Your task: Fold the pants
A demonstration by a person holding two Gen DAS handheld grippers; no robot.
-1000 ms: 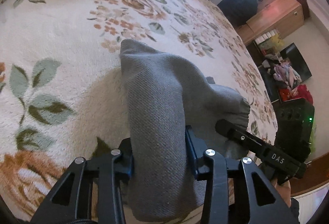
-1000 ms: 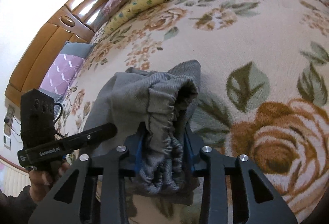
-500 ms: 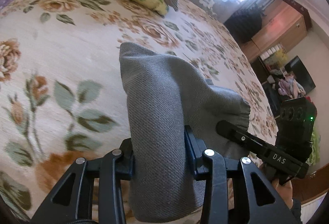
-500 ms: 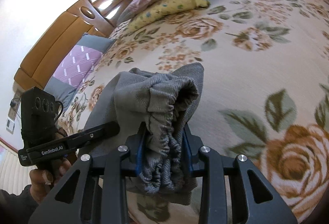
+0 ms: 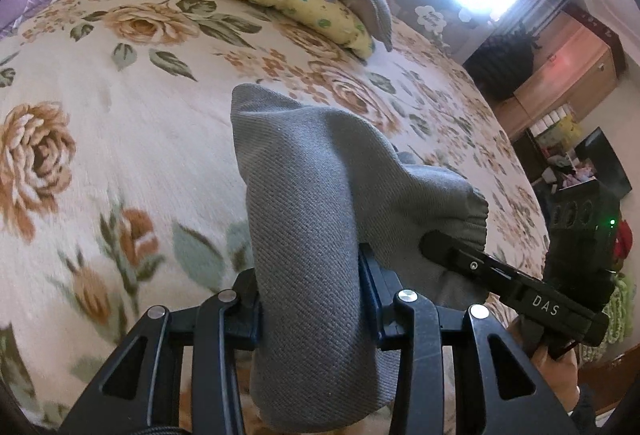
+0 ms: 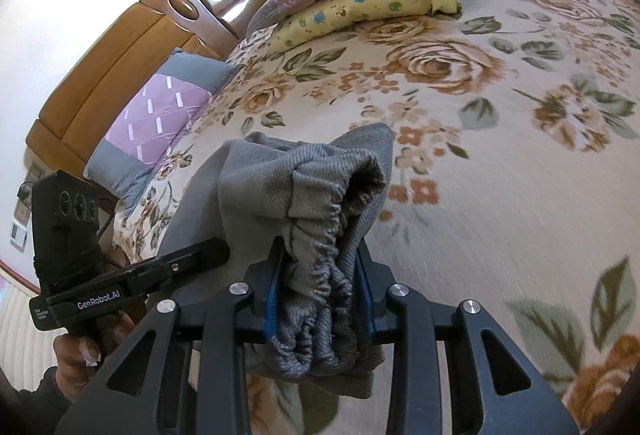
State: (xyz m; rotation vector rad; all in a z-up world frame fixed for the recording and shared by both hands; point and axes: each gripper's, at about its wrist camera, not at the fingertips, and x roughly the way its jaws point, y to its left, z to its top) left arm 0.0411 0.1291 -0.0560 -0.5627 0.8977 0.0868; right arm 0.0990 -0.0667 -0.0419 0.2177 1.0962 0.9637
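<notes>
Two grippers clenched on grey pants [image 5: 304,219], bunched cloth squeezed between both pairs of fingers [image 6: 366,295]

Grey pants [image 5: 312,235] hide both grippers' pads — bedspread [image 6: 500,235] nearby blurred.

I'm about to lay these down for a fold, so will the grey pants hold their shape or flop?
Probably flop: the pants drape limply over the left gripper. The gathered waistband in the right gripper looks thick, so likely bulky there. The weave seems coarse, so hardly slippery.
</notes>
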